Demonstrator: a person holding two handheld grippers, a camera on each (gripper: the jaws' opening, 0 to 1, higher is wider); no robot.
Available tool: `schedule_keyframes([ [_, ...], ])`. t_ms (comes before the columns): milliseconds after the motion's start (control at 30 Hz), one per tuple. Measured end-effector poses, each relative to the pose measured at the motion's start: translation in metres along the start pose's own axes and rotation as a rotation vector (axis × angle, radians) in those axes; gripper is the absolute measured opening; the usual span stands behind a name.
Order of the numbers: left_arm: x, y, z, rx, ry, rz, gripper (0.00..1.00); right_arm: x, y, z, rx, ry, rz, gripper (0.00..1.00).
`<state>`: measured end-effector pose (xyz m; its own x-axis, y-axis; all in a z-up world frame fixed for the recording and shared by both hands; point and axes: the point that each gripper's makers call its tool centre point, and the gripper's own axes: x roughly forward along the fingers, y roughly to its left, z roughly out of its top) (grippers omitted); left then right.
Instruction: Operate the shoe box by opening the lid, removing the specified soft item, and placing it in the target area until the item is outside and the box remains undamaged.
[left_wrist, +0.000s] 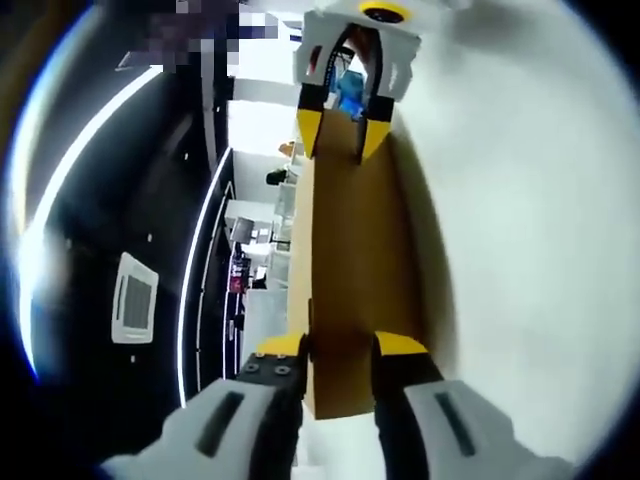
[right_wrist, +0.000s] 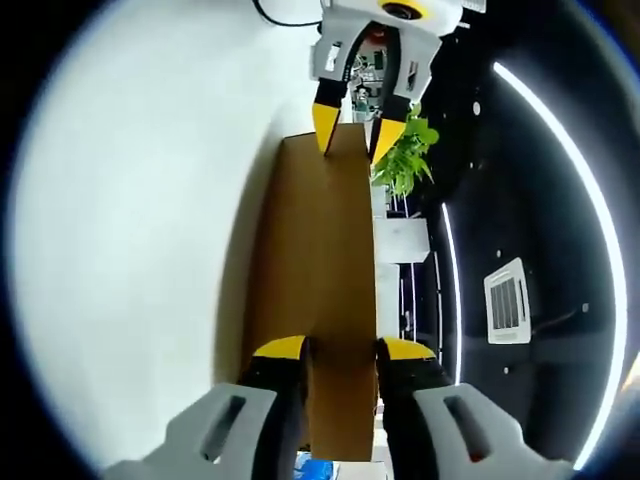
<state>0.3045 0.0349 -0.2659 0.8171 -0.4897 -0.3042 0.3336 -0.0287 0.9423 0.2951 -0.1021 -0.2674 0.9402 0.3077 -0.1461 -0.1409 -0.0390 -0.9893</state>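
- Two tongs pinch one brown cardboard lid (left_wrist: 350, 270) from opposite ends.
- Left tongs (left_wrist: 340, 350) are clamped on its near edge in the left gripper view; the right tongs (left_wrist: 342, 125) grip the far end.
- Right gripper view mirrors this: right tongs (right_wrist: 343, 352) near, left tongs (right_wrist: 357, 122) far.
- Lid is lifted against a white surface (left_wrist: 520, 250).

We record one supporting surface: a plain white surface (left_wrist: 520, 250), which stands to the right in the left gripper view and to the left in the right gripper view (right_wrist: 130, 230), both views being rolled. A brown cardboard box (left_wrist: 350, 270) meets it along one long side (right_wrist: 315, 260), with a soft shadow beside that edge. We cannot tell whether the box rests its full weight there.
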Motion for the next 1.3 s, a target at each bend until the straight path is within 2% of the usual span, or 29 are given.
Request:
schedule_keyframes([
  [433, 0.0000, -0.0014, -0.0002, 0.003, 0.010, 0.017, 0.25, -0.0004, 0.0003, 0.0020, 0.014, 0.000, -0.002, 0.27],
  [533, 0.0000, -0.0015, -0.0002, -0.012, 0.009, 0.014, 0.26, -0.0003, -0.0005, 0.0031, 0.044, 0.004, 0.001, 0.27],
  [967, -0.0002, -0.0035, -0.0004, -0.016, 0.008, 0.004, 0.28, -0.0006, -0.0004, 0.0024, 0.038, 0.003, -0.001, 0.27],
  [1300, 0.0001, -0.0006, -0.0005, -0.015, -0.005, 0.017, 0.25, 0.0008, -0.0008, 0.0010, 0.030, -0.001, 0.000, 0.27],
])
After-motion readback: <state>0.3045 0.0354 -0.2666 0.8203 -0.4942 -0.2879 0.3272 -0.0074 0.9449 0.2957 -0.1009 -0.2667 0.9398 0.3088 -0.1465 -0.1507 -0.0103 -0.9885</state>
